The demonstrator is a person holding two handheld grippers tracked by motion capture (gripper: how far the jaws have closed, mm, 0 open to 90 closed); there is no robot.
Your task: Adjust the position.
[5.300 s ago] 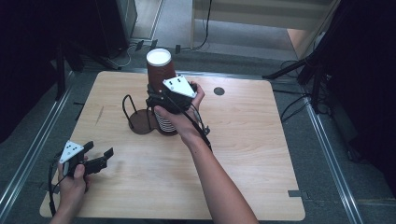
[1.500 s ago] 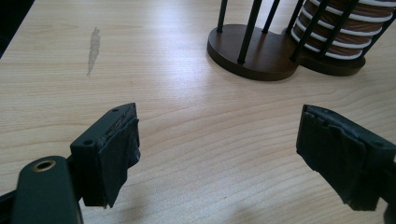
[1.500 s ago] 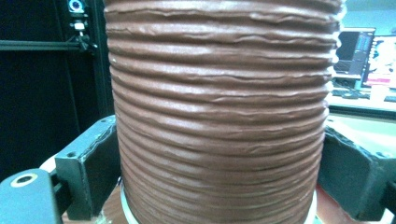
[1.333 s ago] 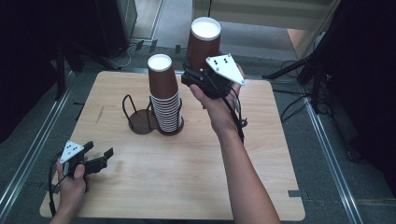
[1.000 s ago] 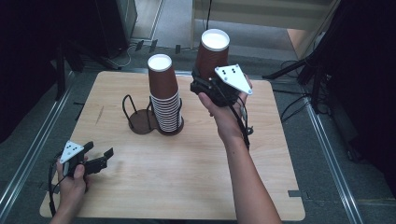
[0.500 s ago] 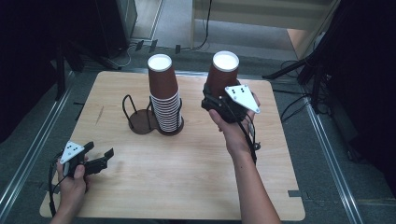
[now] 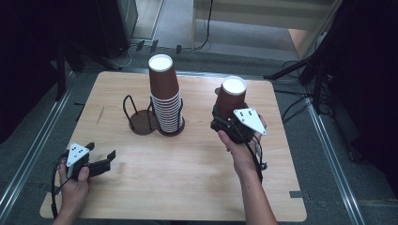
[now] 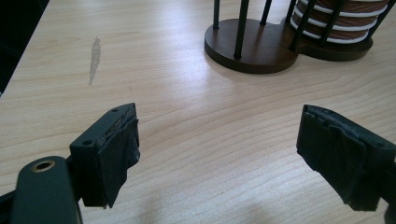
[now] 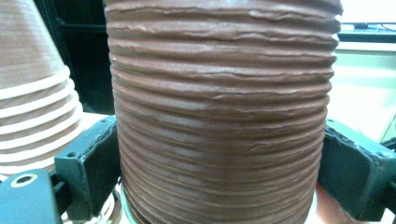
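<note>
A single brown ribbed paper cup stands upside down, white base up, right of the table's middle. My right gripper is shut on its lower part; in the right gripper view the cup sits between both pads. Whether its rim touches the wood I cannot tell. A tall stack of the same cups stands in one ring of a dark wire holder. My left gripper rests near the front left corner, open and holding nothing.
The holder's other ring has no cups in it. The wooden table has a faint pale smear at its left. Dark stands and cables lie on the floor beyond the right edge.
My right gripper took the top cup off the stack, lifted it high, then carried it right and down to the table's right half. The left gripper has stayed put.
</note>
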